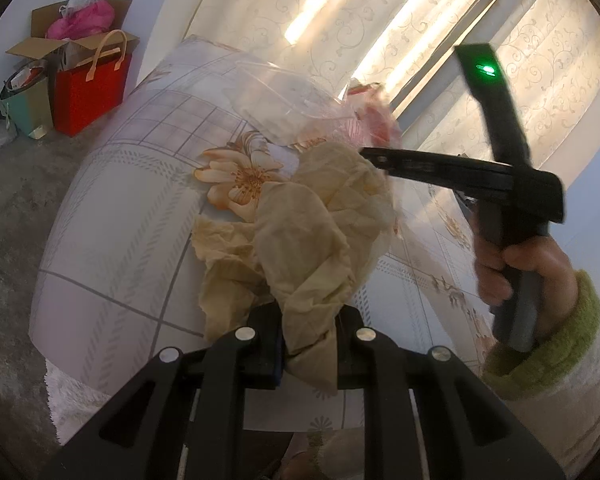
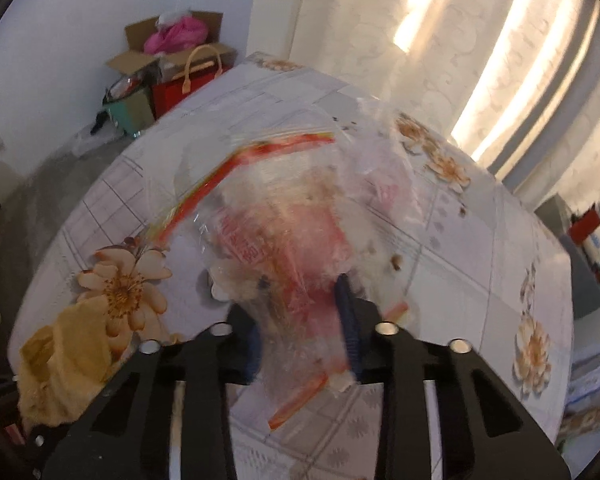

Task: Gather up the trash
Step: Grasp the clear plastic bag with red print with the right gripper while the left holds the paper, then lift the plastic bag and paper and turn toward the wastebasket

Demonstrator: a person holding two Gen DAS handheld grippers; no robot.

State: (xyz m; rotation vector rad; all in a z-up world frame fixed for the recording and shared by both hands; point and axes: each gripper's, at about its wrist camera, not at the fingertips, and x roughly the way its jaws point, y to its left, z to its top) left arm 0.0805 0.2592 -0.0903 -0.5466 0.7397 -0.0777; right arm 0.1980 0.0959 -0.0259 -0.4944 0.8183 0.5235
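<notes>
Left tool point(image 1: 306, 344) clamped on crumpled paper napkin point(image 1: 312, 232) above worktop point(image 1: 112, 200). Right tool point(image 2: 304, 344) pinching clear plastic bag point(image 2: 284, 216) of scraps. Light, limp, slippery; best gripped at bunched film.

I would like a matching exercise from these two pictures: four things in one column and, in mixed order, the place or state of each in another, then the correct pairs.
Things:
1. yellow tissue
2. clear plastic bag
3. red bag
4. pink bundle

Places:
A. on the floor by the wall
B. inside an open cardboard box
C. clamped in the left gripper
D. between the fingers of the right gripper, over the flowered table

Pairs: 1-C, 2-D, 3-A, 4-B
</notes>
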